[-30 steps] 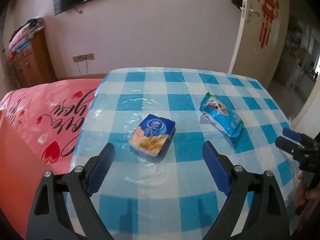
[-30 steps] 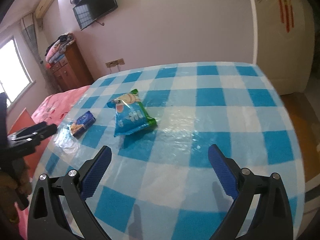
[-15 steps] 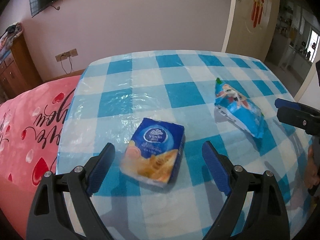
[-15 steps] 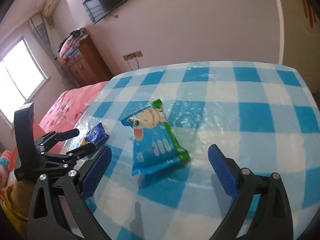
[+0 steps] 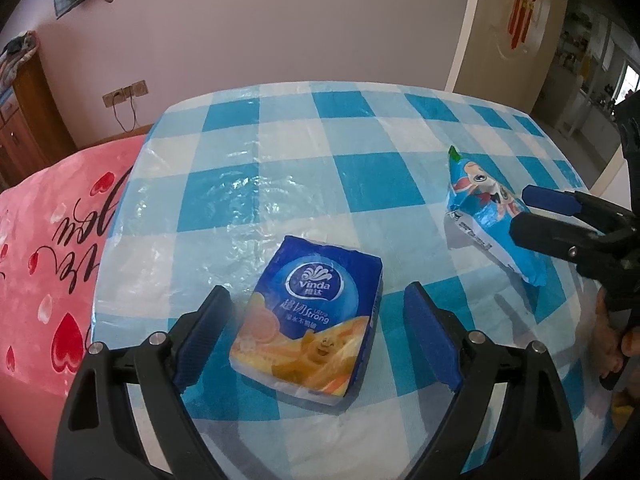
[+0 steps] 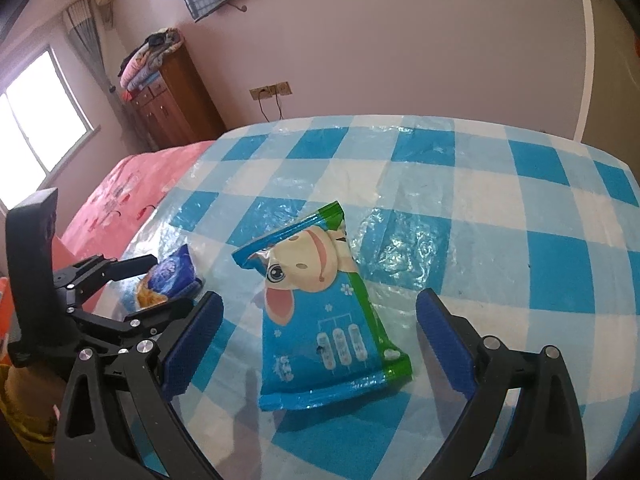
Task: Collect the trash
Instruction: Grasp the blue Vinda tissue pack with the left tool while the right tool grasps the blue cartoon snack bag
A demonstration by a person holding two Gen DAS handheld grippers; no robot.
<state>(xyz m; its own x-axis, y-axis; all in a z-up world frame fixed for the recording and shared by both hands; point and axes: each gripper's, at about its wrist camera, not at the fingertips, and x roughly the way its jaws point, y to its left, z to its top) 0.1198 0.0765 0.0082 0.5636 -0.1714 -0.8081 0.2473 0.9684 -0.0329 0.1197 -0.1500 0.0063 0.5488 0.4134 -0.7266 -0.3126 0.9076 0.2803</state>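
Observation:
A blue and orange tissue pack (image 5: 312, 320) lies flat on the blue-and-white checked tablecloth (image 5: 360, 160). My left gripper (image 5: 316, 290) is open and straddles it, with a gap between each blue pad and the pack. A blue snack bag (image 6: 320, 320) with a cartoon animal and a green edge lies further right. My right gripper (image 6: 320, 298) is open around its lower half, pads clear of it. The right wrist view also shows the left gripper (image 6: 160, 284) at the tissue pack (image 6: 168, 280). In the left wrist view the right gripper (image 5: 528, 216) sits by the snack bag (image 5: 480, 192).
A pink bedspread with red hearts (image 5: 48, 240) borders the table's left edge. A wooden cabinet (image 6: 172, 96) piled with cloth stands by the far wall. A door (image 5: 512, 20) is at the far right. A person's hand (image 5: 612, 344) holds the right gripper's handle.
Both grippers have come forward and lower over the table. The tissue pack now sits between the left jaws and the snack bag between the right jaws. Both stayed open.

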